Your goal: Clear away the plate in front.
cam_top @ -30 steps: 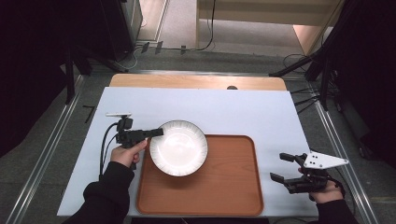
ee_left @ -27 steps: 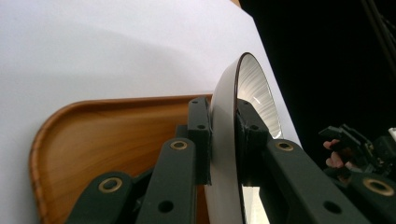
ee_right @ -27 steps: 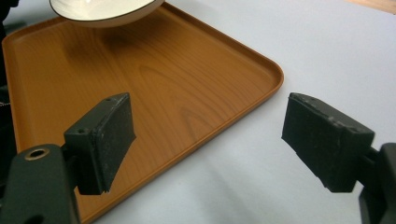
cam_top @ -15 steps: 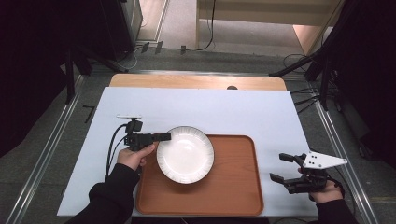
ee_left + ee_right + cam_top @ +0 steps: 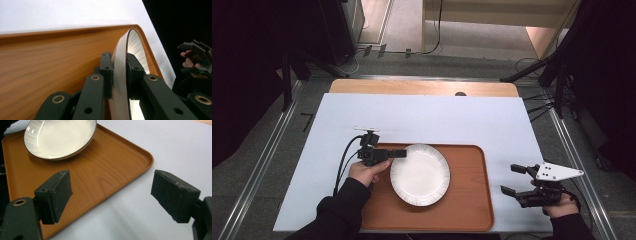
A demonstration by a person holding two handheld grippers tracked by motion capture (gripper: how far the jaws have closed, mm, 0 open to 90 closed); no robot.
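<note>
Now left claw (image 5: 401,153) clenches plate (image 5: 420,174) rim — right claw (image 5: 513,179) released, well apart.

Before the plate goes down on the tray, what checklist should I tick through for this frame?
1. Left gripper pinches the rim of the white plate: ok, one pad on each side.
2. Plate over the wooden tray: ok.
3. Plate level: not ok, the right gripper view shows it tilted.
4. Plate resting on the tray: cannot tell.
5. Tray surface beneath free of other items: ok.
6. Right gripper out of the way: ok, open on the white table beside the tray.
</note>
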